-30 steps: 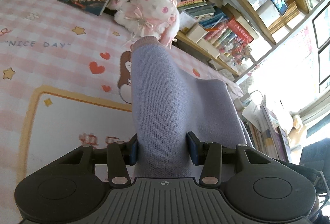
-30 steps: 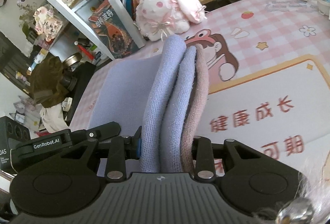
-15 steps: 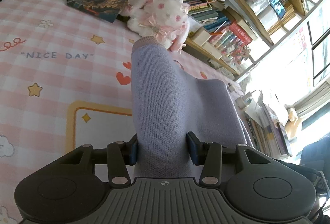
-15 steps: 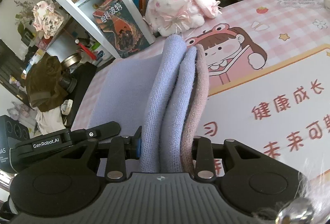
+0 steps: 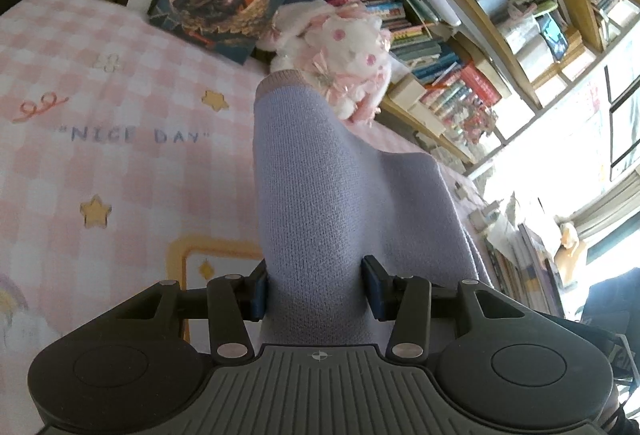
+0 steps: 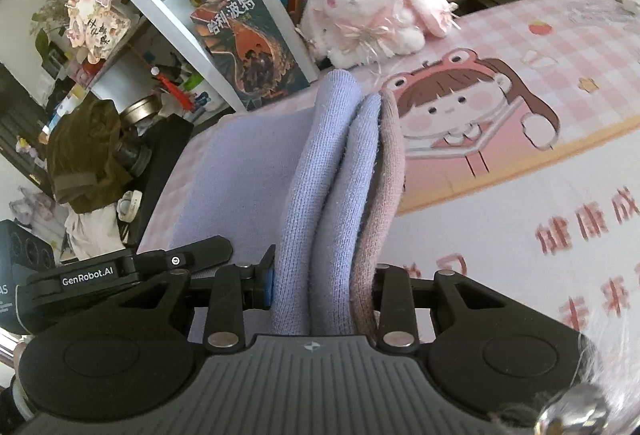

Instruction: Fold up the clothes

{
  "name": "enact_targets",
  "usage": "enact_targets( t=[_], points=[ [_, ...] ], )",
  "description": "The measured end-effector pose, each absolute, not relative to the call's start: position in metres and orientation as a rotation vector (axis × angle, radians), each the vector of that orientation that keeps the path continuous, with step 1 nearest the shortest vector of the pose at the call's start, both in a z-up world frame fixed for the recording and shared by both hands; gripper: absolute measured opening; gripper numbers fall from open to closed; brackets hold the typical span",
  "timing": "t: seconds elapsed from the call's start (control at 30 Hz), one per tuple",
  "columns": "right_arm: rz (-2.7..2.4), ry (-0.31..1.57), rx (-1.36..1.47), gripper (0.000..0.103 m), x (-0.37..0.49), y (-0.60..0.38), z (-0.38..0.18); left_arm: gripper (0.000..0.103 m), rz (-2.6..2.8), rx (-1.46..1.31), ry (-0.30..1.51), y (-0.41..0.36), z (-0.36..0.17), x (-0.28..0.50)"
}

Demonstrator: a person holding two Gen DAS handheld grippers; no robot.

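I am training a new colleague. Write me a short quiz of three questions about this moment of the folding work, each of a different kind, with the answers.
1. True or false: both grippers are closed on the lilac knit garment.
2. Which object stands directly beyond the garment's raised end in both views?
A. a glass bottle
B. a white and pink plush rabbit
C. a laptop
3. Fill in: the English words printed on the pink checked bedsheet are "____ ____".

Key
1. True. The left gripper clamps one thick roll of knit; the right gripper clamps several bunched layers, one edged in dusty pink.
2. B, the plush rabbit, beside a leaning book.
3. NICE DAY.
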State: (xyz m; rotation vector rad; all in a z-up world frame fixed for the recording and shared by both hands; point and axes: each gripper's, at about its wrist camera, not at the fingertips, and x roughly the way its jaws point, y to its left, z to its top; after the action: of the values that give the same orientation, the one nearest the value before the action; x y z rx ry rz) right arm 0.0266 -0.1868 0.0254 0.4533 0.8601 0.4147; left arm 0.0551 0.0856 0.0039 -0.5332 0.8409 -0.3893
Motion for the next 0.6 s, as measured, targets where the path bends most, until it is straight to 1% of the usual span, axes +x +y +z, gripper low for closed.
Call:
enact_targets(
  t=[0.23, 0.6],
  points=[
    [0.454, 0.836, 0.417, 0.03, 0.087, -0.179, 0.024, 0.045, -0.36, -0.512, 0.813, 0.092, 0.001, 0.114],
    [0.486, 0.851, 0.373, 0.03, 0.196, -0.165, -0.005, 0.045, -0.308, -0.508, 0.831, 0.099, -0.026, 0.199]
  ],
)
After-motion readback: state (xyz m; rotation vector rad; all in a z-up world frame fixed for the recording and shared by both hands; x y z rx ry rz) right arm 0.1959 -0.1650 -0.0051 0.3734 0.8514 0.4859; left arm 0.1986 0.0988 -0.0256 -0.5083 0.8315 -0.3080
